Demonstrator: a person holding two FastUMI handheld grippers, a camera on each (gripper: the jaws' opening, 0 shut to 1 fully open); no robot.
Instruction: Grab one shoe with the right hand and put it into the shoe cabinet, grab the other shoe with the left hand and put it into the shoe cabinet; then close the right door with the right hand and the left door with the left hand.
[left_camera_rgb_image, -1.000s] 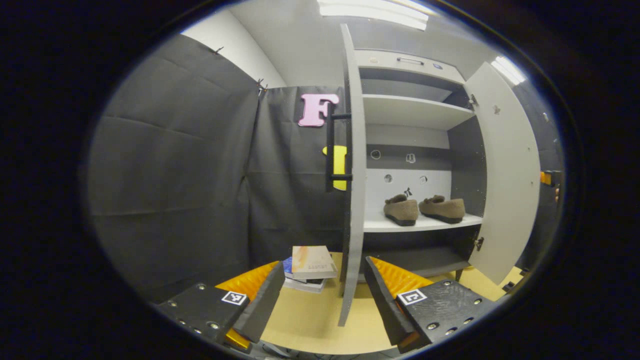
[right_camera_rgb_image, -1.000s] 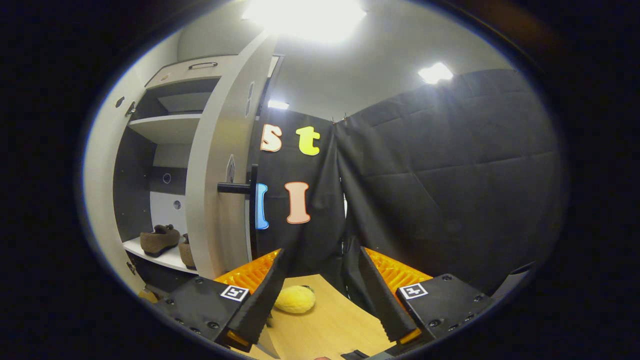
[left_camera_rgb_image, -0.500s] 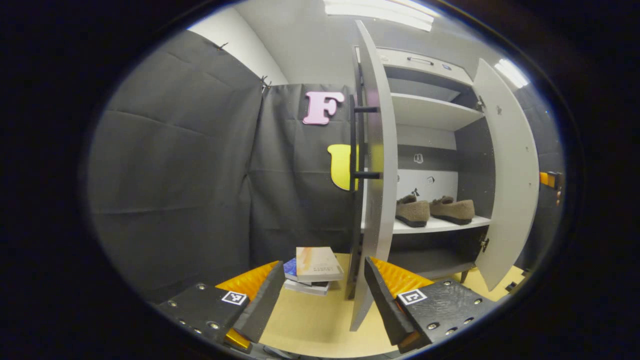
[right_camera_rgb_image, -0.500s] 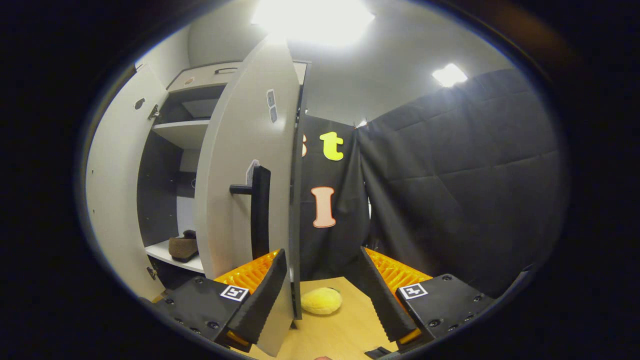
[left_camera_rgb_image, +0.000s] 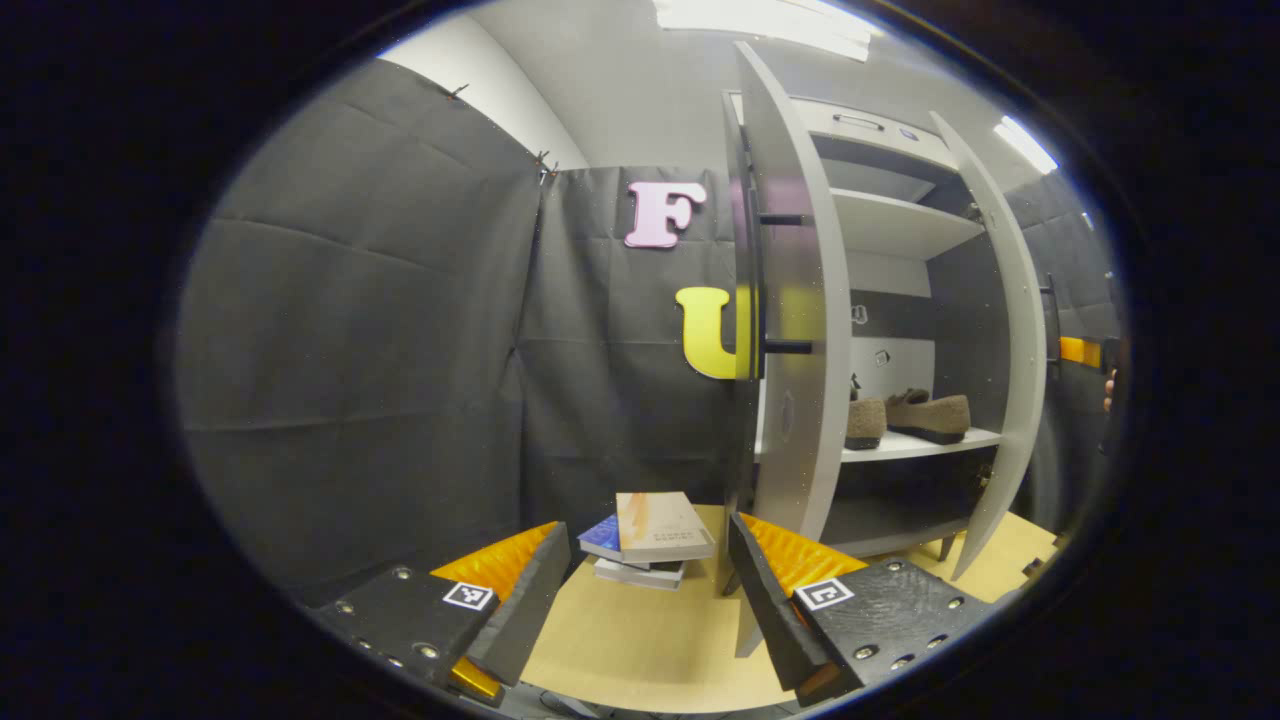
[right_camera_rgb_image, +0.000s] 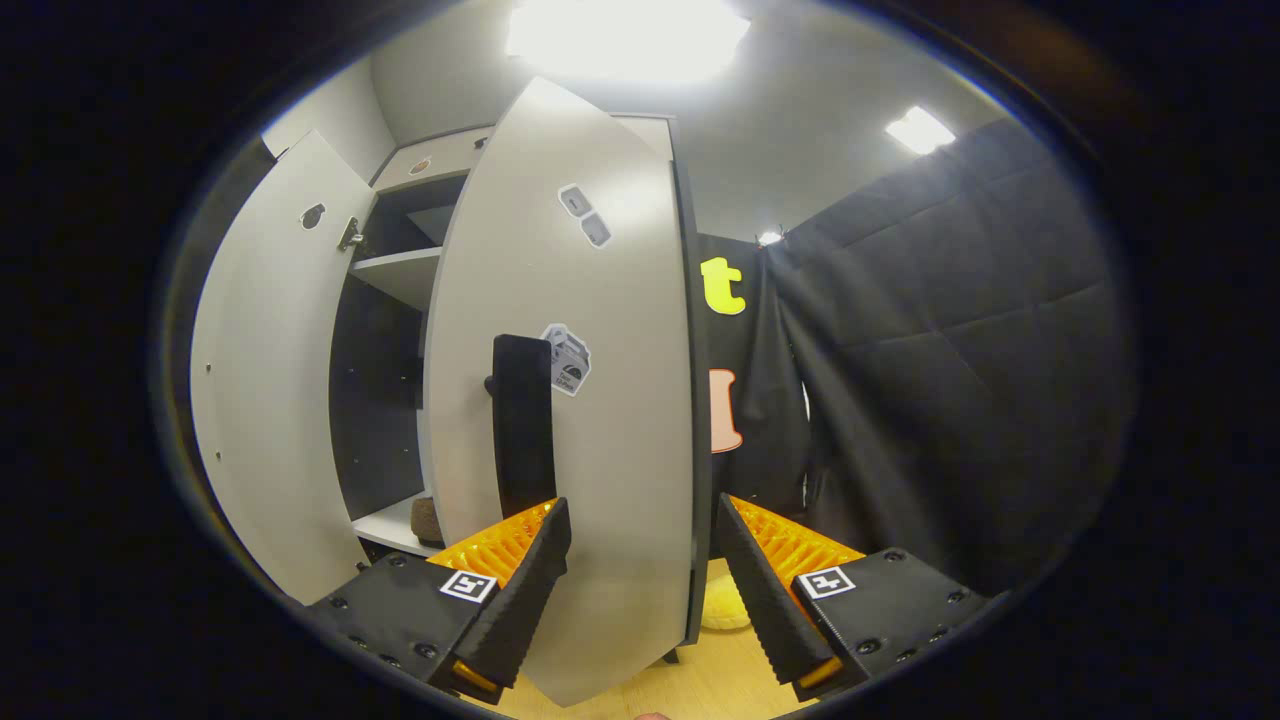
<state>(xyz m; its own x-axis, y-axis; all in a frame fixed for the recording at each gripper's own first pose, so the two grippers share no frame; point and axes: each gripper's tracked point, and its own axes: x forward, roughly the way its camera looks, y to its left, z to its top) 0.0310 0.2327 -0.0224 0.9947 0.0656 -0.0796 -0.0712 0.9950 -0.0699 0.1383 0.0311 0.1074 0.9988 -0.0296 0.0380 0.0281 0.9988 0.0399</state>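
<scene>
Two brown fuzzy shoes (left_camera_rgb_image: 925, 415) stand side by side on the white lower shelf (left_camera_rgb_image: 905, 445) of the grey shoe cabinet. The left door (left_camera_rgb_image: 800, 330), with its black handle (left_camera_rgb_image: 762, 280), is partly swung in and hides part of the nearer shoe. My left gripper (left_camera_rgb_image: 650, 610) is open and holds nothing, just short of that door's lower edge. The right door (right_camera_rgb_image: 600, 400) stands close in front of my open right gripper (right_camera_rgb_image: 640, 600), its black handle (right_camera_rgb_image: 522, 425) just above one finger. A sliver of a shoe (right_camera_rgb_image: 428, 520) shows through the gap.
A stack of books (left_camera_rgb_image: 655, 535) lies on the wooden floor left of the cabinet. A yellow plush toy (right_camera_rgb_image: 722, 610) sits behind the right door's lower corner. Black cloth walls close in both sides. The upper shelf (left_camera_rgb_image: 900, 225) is bare.
Both doors have swung inward towards shut, narrowing the gap and hiding more of the shoes. The right door now fills the space ahead of my right gripper.
</scene>
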